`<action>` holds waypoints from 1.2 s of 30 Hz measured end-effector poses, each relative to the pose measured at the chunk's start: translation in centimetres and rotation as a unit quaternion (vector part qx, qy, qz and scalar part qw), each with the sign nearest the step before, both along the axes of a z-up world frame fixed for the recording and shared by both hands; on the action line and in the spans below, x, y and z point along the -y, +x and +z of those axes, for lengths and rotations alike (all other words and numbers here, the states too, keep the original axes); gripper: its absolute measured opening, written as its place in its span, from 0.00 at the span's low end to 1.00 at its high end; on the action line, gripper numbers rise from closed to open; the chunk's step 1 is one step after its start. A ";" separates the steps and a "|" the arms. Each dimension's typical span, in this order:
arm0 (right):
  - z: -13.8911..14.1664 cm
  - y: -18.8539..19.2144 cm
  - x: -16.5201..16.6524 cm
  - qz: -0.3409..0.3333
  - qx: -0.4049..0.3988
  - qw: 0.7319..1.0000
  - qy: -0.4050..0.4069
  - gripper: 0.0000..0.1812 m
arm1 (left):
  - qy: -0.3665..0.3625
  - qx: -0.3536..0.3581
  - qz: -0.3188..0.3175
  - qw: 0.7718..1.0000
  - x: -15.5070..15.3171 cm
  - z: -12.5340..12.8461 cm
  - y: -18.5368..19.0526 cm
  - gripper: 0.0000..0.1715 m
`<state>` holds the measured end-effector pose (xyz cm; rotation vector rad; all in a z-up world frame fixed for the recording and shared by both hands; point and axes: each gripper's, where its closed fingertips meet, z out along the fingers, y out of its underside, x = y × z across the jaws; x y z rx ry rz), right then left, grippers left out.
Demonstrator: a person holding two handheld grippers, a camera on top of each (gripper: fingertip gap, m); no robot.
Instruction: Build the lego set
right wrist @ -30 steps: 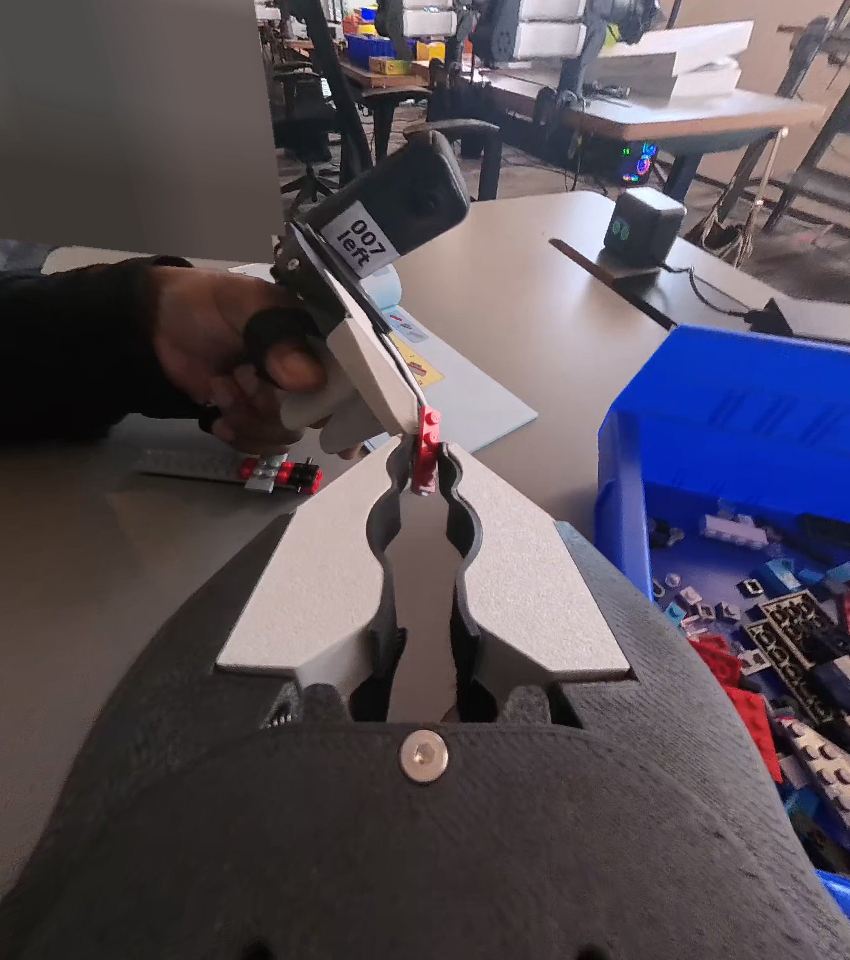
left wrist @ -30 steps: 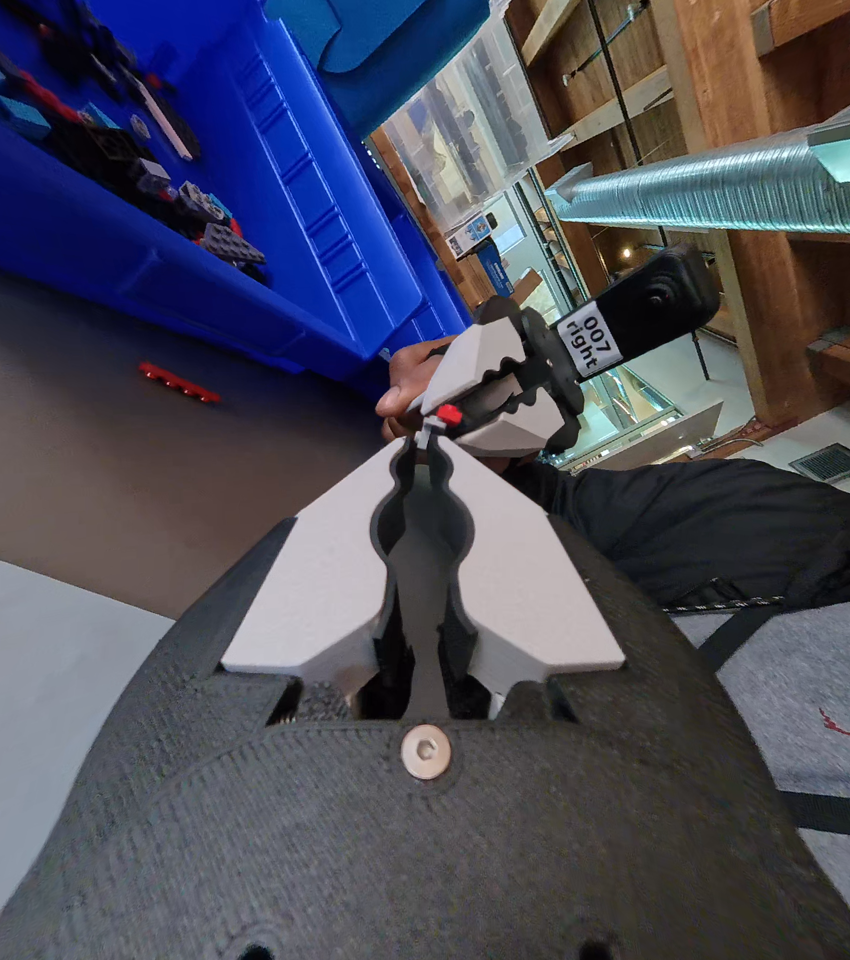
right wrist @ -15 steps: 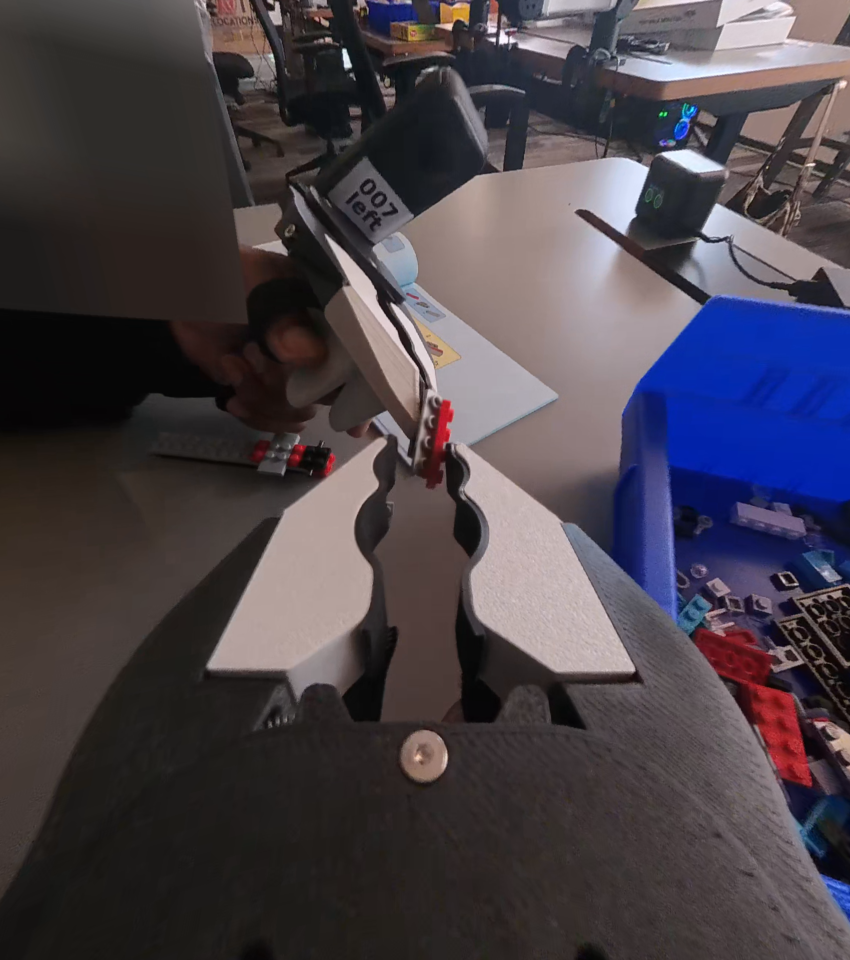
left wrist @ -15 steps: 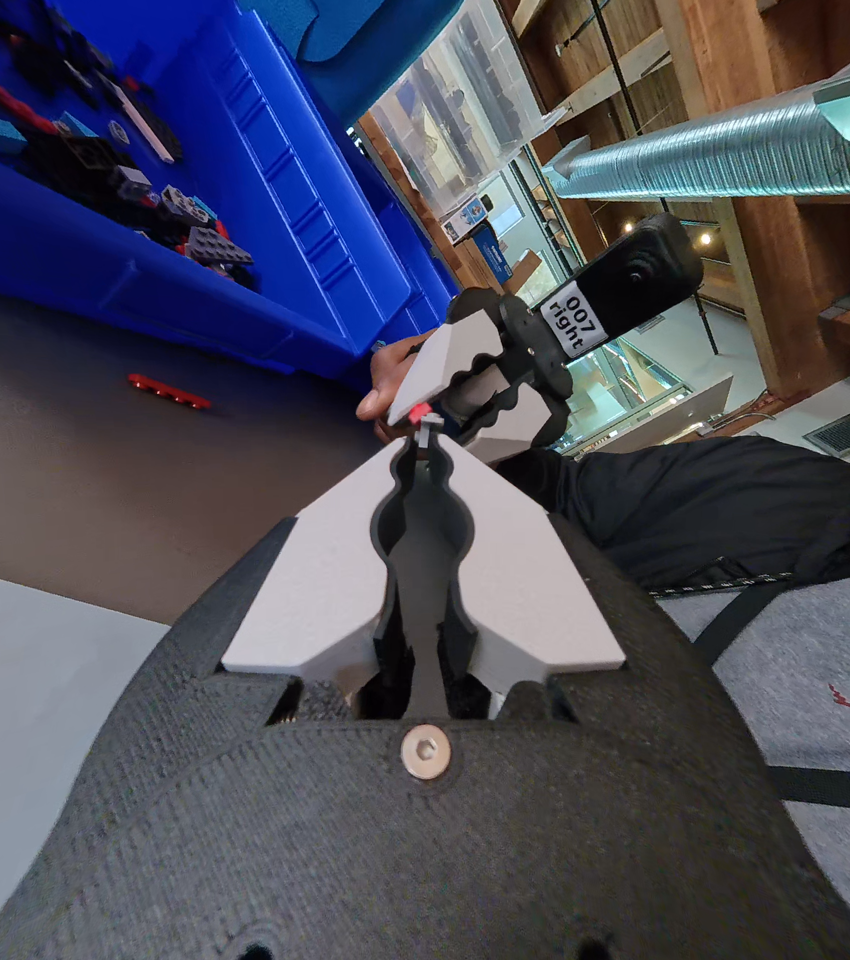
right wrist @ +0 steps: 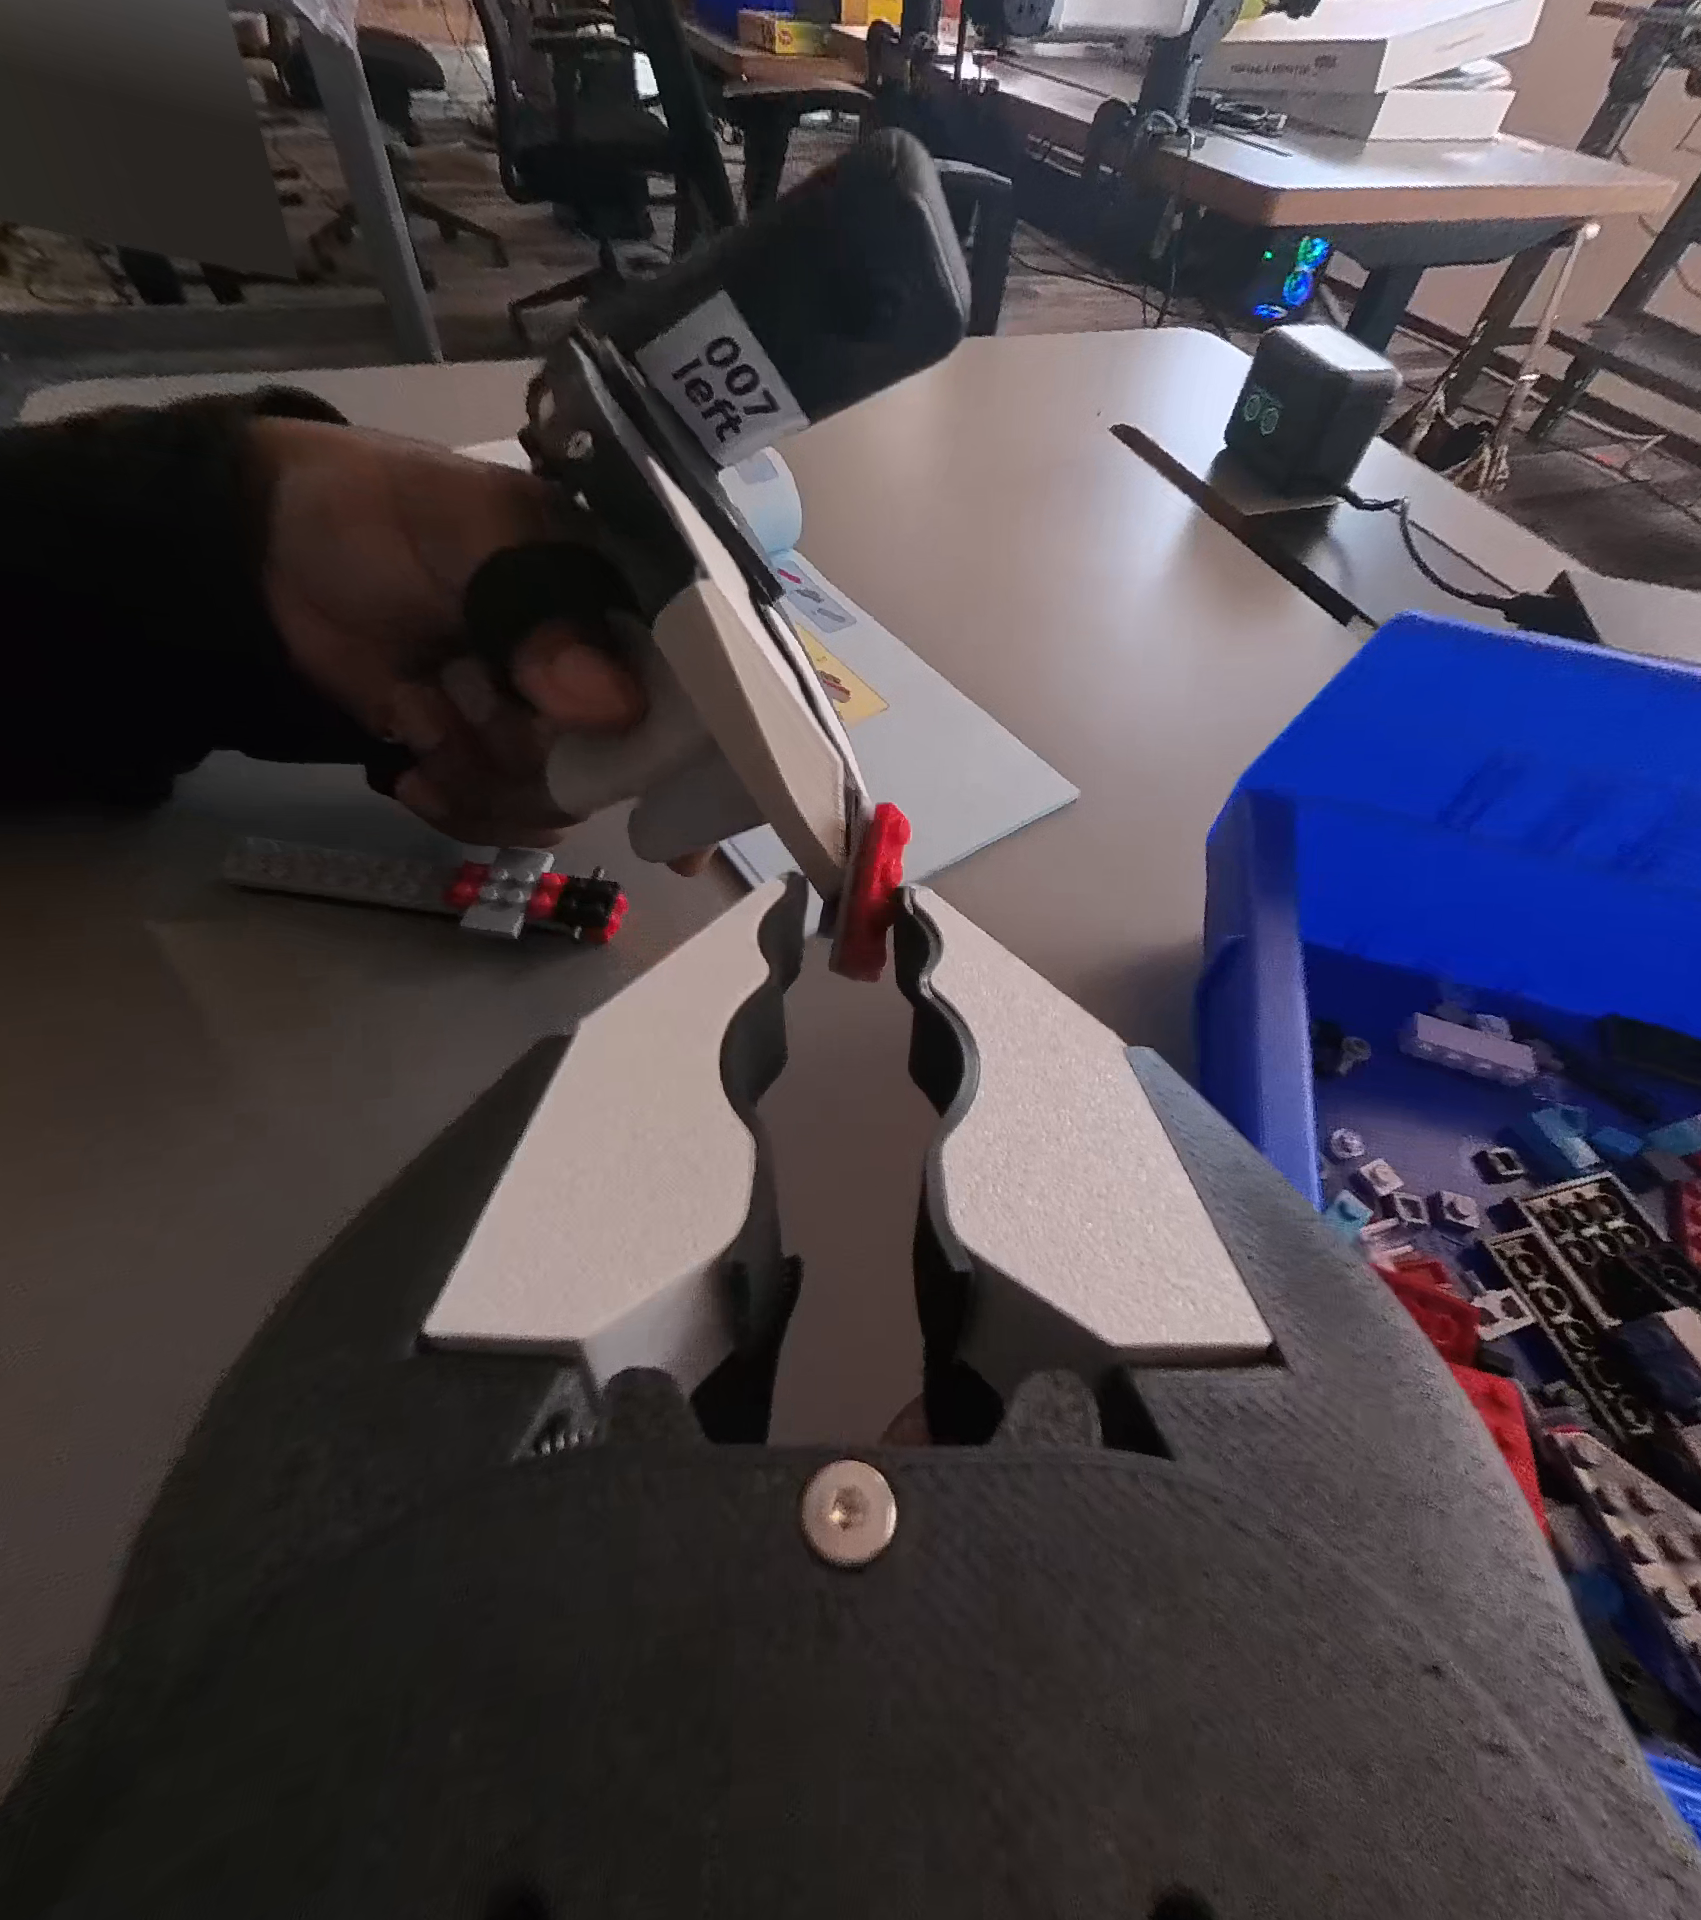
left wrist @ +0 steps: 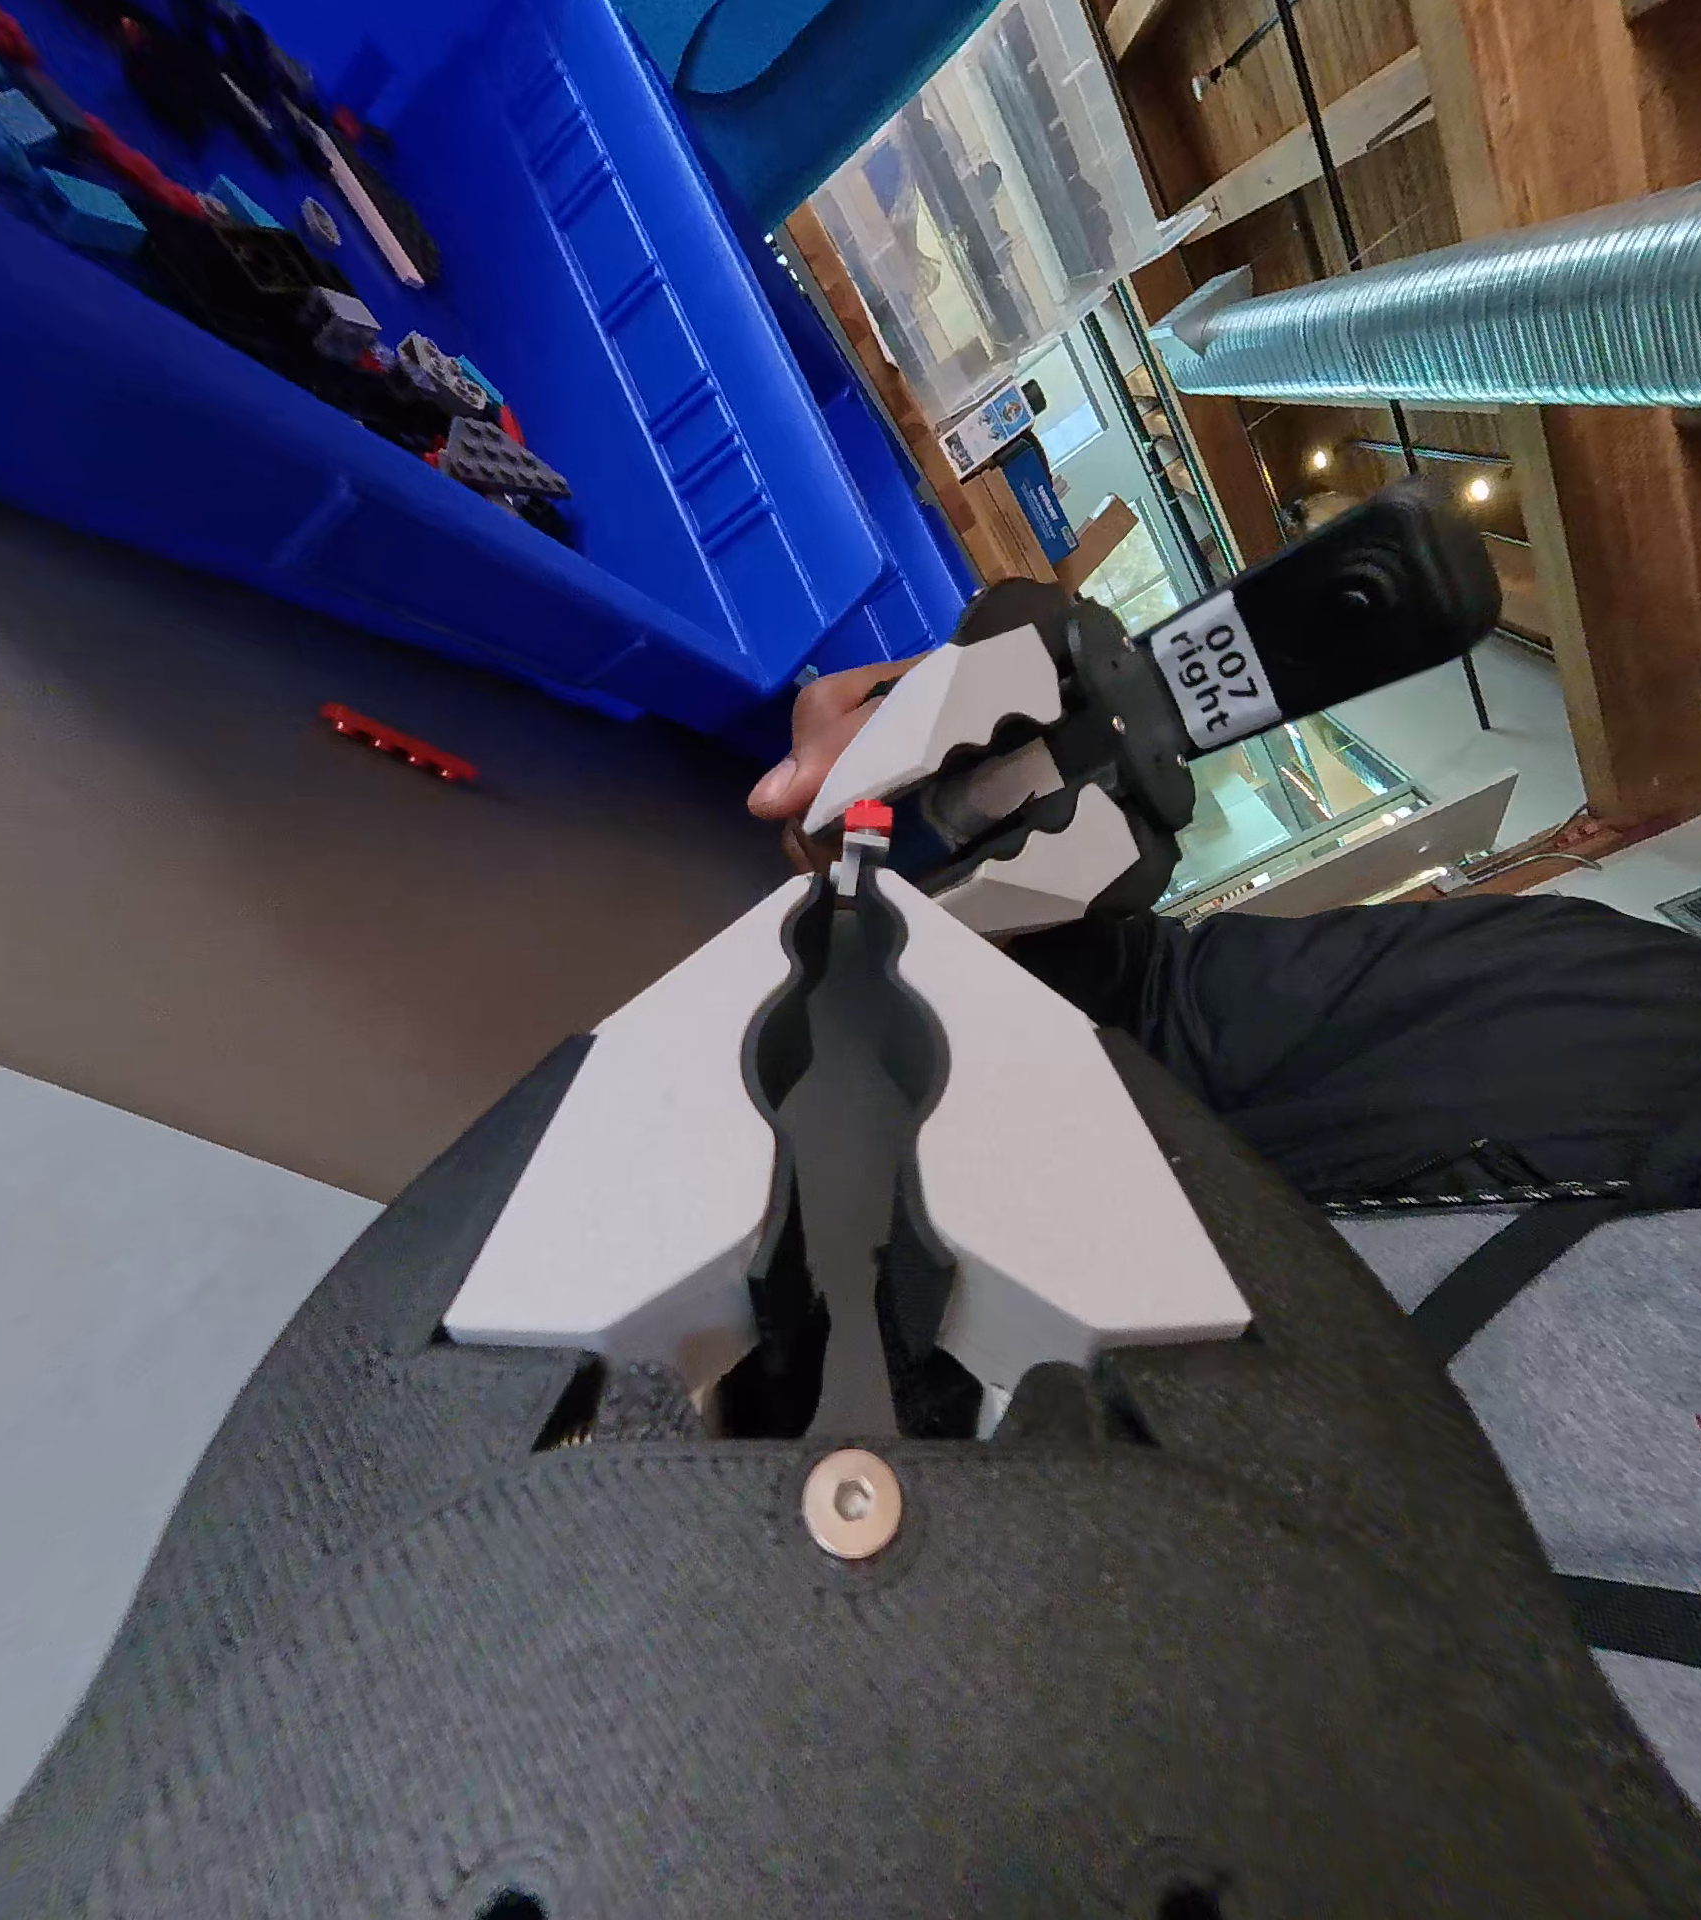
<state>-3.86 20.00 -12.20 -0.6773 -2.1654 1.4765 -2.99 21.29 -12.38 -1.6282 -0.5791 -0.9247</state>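
The left gripper [left wrist: 851,896] is pinching a grey plate [left wrist: 848,879]; the right gripper [right wrist: 851,914], jaws apart, is pressing a red plate [right wrist: 872,894] against it at twelve o'clock.

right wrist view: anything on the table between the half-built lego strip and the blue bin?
Yes. Between the lego strip and the blue bin lies the corner of the instruction booklet; otherwise the table is bare there.
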 end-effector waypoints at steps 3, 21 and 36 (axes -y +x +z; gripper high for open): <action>-0.3 -0.2 -0.1 -0.008 -0.030 0.999 0.036 0.09 | -0.004 0.013 0.003 1.000 0.0 -0.2 -0.1 0.02; -0.8 0.0 -0.1 0.001 -0.030 0.998 0.053 0.08 | -0.027 0.021 -0.007 0.999 0.1 -0.6 0.3 0.02; 0.3 1.8 0.6 0.073 0.068 0.993 -0.057 0.08 | 0.036 -0.265 -0.039 0.963 2.0 2.4 0.2 0.13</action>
